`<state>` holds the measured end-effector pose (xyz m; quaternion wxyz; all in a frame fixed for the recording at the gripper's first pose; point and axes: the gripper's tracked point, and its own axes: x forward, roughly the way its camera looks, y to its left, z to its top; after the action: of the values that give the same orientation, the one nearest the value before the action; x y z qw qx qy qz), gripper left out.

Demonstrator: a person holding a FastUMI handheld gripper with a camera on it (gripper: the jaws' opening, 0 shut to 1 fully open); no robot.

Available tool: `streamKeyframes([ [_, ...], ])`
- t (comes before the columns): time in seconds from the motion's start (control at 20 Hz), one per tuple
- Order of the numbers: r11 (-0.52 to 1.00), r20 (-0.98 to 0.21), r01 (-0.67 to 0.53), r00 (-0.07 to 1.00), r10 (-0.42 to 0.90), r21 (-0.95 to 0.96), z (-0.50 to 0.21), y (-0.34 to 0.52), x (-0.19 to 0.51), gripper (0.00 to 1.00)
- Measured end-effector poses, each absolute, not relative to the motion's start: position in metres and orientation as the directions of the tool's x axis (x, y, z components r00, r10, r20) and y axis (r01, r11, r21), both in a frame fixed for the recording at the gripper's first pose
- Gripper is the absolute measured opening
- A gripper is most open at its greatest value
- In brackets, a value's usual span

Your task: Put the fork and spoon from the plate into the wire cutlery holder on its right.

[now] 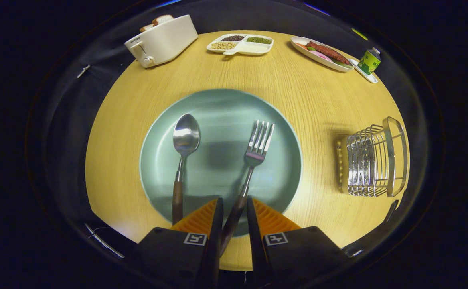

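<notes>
A teal plate (221,105) lies in the middle of the round wooden table (298,92). On its left half rests a spoon (185,138) with a dark handle, bowl pointing away from me. The fork (259,143) lies on the right half, tines away, its dark handle slanting back over the plate's near rim. My gripper (234,199) is open by a narrow gap. The fork's handle runs between the two fingers, and plate shows on both sides of it. The wire cutlery holder (372,160) stands on the table to the plate's right, with nothing in it.
Along the table's far side stand a white toaster (161,40) with bread in it, a divided white dish (240,43) of beans, an oval plate (322,53) with sausage, and a green can (369,60). Bare wood separates the plate from the holder.
</notes>
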<state>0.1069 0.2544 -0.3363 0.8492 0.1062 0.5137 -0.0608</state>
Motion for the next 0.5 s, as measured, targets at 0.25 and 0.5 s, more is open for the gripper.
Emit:
streamKeyframes([
  [0.25,0.972,-0.873,0.214,0.487,-0.020,0.097,-0.334,0.248,0.113,0.11],
  [0.5,0.972,-0.853,0.193,0.521,0.018,0.138,-0.313,0.248,0.114,0.08],
])
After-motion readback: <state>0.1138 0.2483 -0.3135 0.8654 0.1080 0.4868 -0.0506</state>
